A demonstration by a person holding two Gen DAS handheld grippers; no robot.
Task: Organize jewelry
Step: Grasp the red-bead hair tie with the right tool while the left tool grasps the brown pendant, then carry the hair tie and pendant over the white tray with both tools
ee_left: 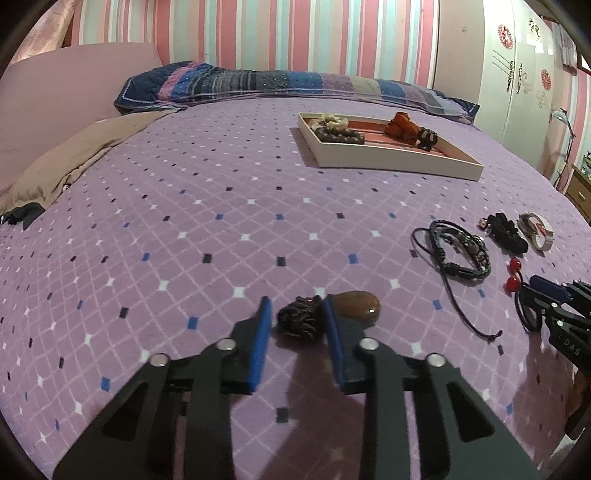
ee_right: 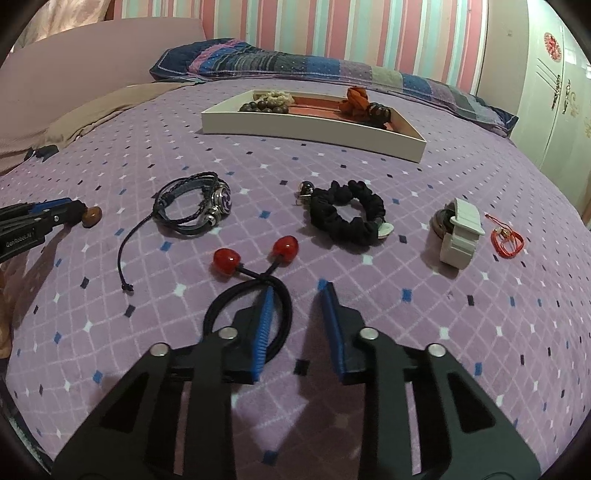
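White lettering reading "GenRobot.AI" is showing on the black body of the left gripper (ee_right: 55,214) at the left edge. The right gripper (ee_left: 546,295) is showing partial letters, "DAS".

Striped wall (ee_left: 258,33), patchwork pillow (ee_left: 280,86), wardrobe (ee_left: 524,74)

Trays: one (ee_right: 310,127), upper centre
Bracelets on bed: one (ee_right: 192,205)
Scrunchies: one black (ee_right: 347,216)
Hair ties: one with two red beads (ee_right: 258,254)
Watches: one white (ee_right: 456,234)
Red cords: one (ee_right: 508,238)
Pendants: one brown (ee_left: 360,304)
Pillows: one (ee_right: 295,66)
Grippers: two (ee_left: 295,317) (ee_right: 297,308)
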